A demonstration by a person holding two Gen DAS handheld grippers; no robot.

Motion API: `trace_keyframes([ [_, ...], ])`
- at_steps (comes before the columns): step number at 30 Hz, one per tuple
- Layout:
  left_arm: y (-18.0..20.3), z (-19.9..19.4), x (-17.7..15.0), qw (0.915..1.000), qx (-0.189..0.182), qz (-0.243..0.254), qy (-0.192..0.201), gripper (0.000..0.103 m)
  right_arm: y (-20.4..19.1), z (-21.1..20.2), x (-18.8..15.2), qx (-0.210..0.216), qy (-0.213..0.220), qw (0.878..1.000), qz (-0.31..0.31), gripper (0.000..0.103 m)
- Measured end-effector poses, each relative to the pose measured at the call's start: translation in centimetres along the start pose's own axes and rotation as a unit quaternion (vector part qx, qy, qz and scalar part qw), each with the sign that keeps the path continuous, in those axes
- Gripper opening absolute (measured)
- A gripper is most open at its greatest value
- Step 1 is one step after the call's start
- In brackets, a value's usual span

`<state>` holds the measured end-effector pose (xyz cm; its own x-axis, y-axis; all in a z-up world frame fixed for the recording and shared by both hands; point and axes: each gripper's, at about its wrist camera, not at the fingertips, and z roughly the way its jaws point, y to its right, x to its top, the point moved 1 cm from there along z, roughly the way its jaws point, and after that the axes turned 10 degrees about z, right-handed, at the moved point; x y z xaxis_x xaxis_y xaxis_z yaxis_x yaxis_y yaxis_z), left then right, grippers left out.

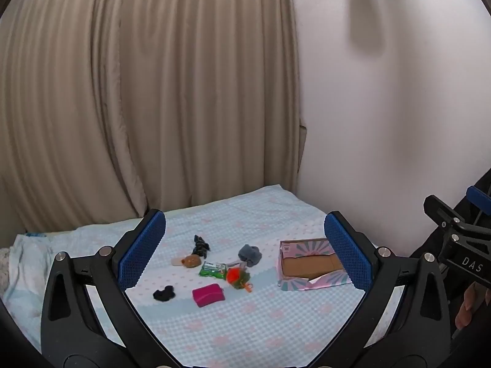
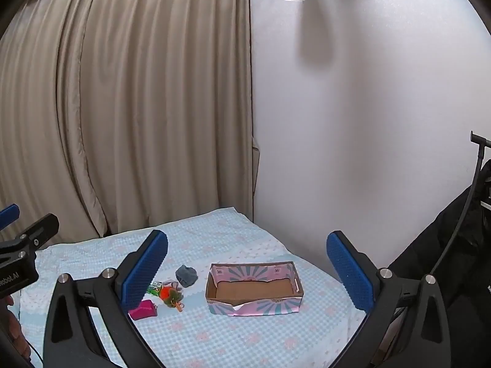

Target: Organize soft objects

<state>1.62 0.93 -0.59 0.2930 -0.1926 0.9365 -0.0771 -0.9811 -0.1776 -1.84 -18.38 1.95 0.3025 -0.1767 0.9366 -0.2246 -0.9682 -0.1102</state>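
Both our grippers hang released above the bed, jaws spread wide with nothing between the blue ribbed pads. Our left gripper looks straight down its fingers at the scatter of small things; our right gripper frames the open box, which sits dead ahead of it and just inside the right finger of the left one.

Nearest ahead of the left gripper lies the magenta pouch, a squarish padded purse, with a black scrunchie just to its left. Beyond them are an orange and green plush toy with a small ring attached, touching a glossy green packet. Farther still sit a brown plush, a dark knitted strip and a grey bundled cloth, this last the closest to the box. For the right gripper they all lie ahead and to the left, partly behind its left finger.

We judge everything here light and yielding. The fabric pieces should squash under the pads, so we would pinch them across their bulk rather than at a loose edge. The packet looks slick and may slide; we would take it across its short width. The box is thin cardboard with a torn near flap, pink and teal printed outside, plain brown inside, and probably shifts if nudged on the checked quilted cover.
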Motion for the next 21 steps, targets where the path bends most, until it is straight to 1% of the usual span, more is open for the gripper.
trace_keyframes([
  [10,1.0,0.8,-0.1,1.0000,0.009,0.002,0.001,0.103,-0.2,1.0,0.0,0.003,-0.001,1.000,-0.003,0.103],
  [13,1.2,0.9,-0.1,1.0000,0.007,0.004,0.000,0.103,-0.1,1.0,-0.5,-0.001,0.003,1.000,-0.003,0.103],
  [21,1.0,1.2,0.4,1.0000,-0.001,0.008,0.000,0.103,-0.4,1.8,-0.5,-0.004,0.003,1.000,-0.005,0.103],
])
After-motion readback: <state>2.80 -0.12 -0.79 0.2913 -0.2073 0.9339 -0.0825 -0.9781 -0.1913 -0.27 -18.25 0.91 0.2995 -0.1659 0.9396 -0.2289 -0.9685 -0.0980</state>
